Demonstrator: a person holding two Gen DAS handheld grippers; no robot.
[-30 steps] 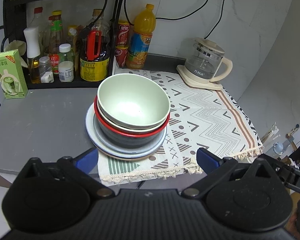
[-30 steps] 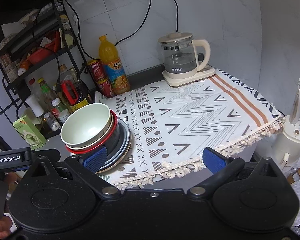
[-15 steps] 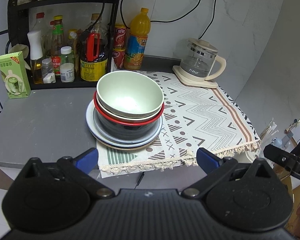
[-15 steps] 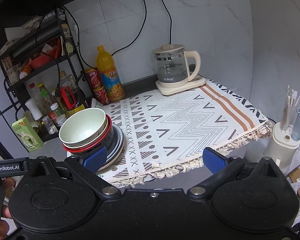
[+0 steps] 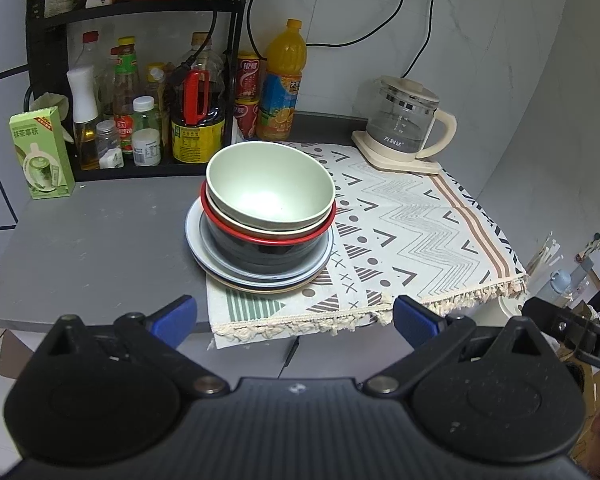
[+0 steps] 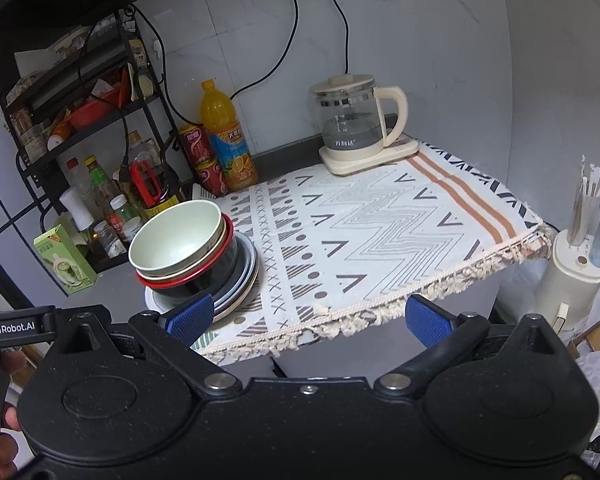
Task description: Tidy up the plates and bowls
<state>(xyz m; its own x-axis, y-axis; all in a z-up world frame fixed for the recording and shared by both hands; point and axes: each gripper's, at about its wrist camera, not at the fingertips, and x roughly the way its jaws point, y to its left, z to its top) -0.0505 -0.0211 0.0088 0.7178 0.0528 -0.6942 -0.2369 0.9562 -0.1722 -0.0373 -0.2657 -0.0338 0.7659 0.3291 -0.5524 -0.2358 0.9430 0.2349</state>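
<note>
the bowls and plates sit in one pile on the grey bench (image 5: pixel 80 240), half on the left edge of the patterned cloth (image 5: pixel 420 232) and half on bare bench. a pale green bowl (image 5: pixel 270 186) nests on top, inside what looks like a cream bowl whose rim alone shows, and that sits in a red-rimmed dark bowl (image 5: pixel 260 246). under them lie a blue-grey plate (image 5: pixel 194 232) and at least one more plate, though how many are stacked there is hard to count from these angles. nesting largest at the bottom keeps the pile steady and small, which suits a tidy-up, so the pile could be the finished result or a heap waiting to be sorted apart; the pictures fit both. the left gripper (image 5: pixel 294 316) hangs off the near edge of the bench, its jaws spread wide with nothing between them, facing the pile squarely. the right gripper (image 6: pixel 308 318) is also back from the edge, jaws wide and empty, looking over the bare stretch of cloth, with the pile to its left. a kettle (image 5: pixel 408 128) stands at the far corner, bottles on the rack (image 5: pixel 140 120) behind.
</note>
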